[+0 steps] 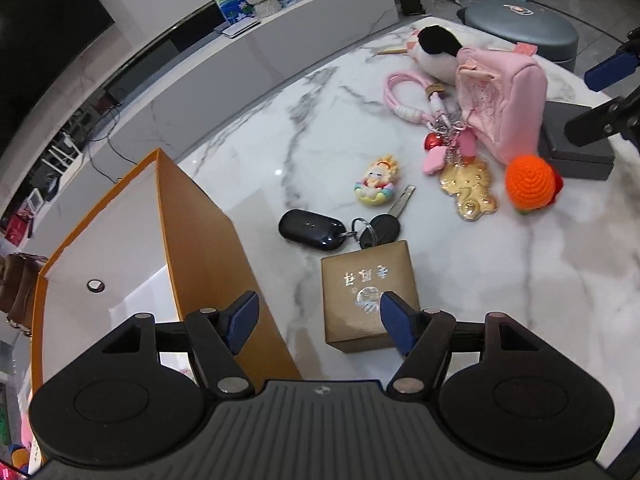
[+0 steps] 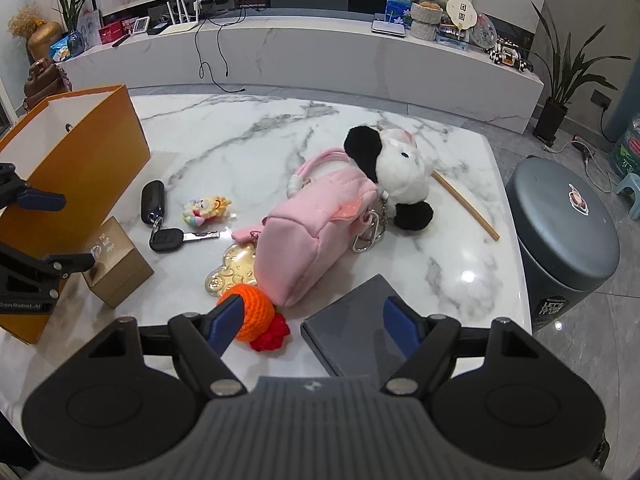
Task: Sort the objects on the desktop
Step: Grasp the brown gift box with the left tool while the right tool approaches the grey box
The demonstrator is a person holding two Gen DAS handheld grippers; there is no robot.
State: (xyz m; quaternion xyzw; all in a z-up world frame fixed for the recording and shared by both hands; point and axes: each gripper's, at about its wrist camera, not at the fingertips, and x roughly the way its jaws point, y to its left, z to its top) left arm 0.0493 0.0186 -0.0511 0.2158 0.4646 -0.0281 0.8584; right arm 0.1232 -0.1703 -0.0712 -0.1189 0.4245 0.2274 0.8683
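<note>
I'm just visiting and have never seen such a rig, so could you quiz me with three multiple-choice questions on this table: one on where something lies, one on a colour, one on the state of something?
1. Where does the small brown box stand?
A. Inside the orange paper bag
B. On the marble table beside the orange paper bag
C. On top of the pink pouch

2. What colour is the crocheted ball by the dark grey flat box?
A. Orange
B. Green
C. White

3. How are the left tongs?
A. Shut on the car key
B. Open, holding nothing
C. Shut on the plush toy

Answers:
1 B: it rests on the table next to the orange paper bag.
2 A: its yarn is bright orange.
3 B: their blue pads stand wide apart with nothing clamped.
</note>
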